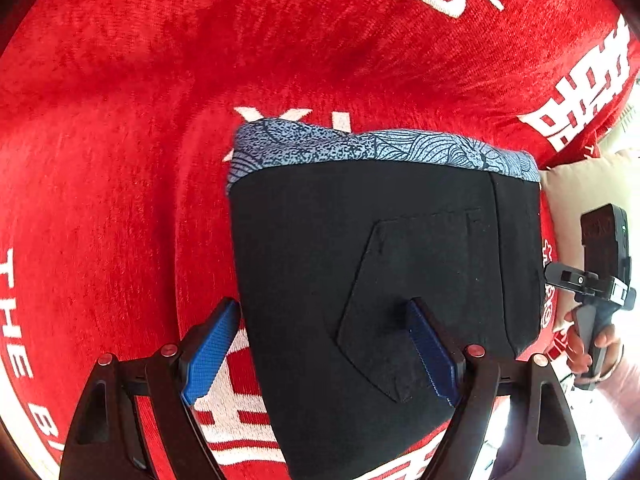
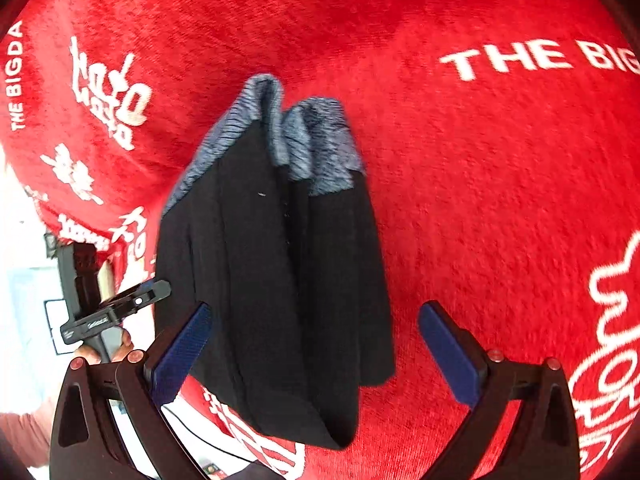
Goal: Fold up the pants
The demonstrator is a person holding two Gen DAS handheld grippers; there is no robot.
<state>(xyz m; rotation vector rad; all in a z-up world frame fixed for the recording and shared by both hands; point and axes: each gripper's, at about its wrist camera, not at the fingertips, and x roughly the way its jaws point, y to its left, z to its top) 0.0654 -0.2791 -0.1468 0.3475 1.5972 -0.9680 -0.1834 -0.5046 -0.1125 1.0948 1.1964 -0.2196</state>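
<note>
While the black pants lie folded into a compact block on the red cloth, both grippers hang above them with nothing held. In the left wrist view the pants show a stitched back pocket facing up and a blue-grey patterned band along their far edge. The left gripper has its jaws spread wide: its left blue pad sits just off the left edge of the pants over the red cloth, and its right pad is over the pocket (whether it touches the fabric I cannot tell).

From the right wrist view the same bundle appears as stacked layers seen edge-on, with the patterned band at the far end. The right gripper also stands wide apart, one pad beside the near left edge of the pants and the other clear of them over the cloth. White lettering is printed on the cloth. At the side of each view, a hand grasps the other gripper's handle.
</note>
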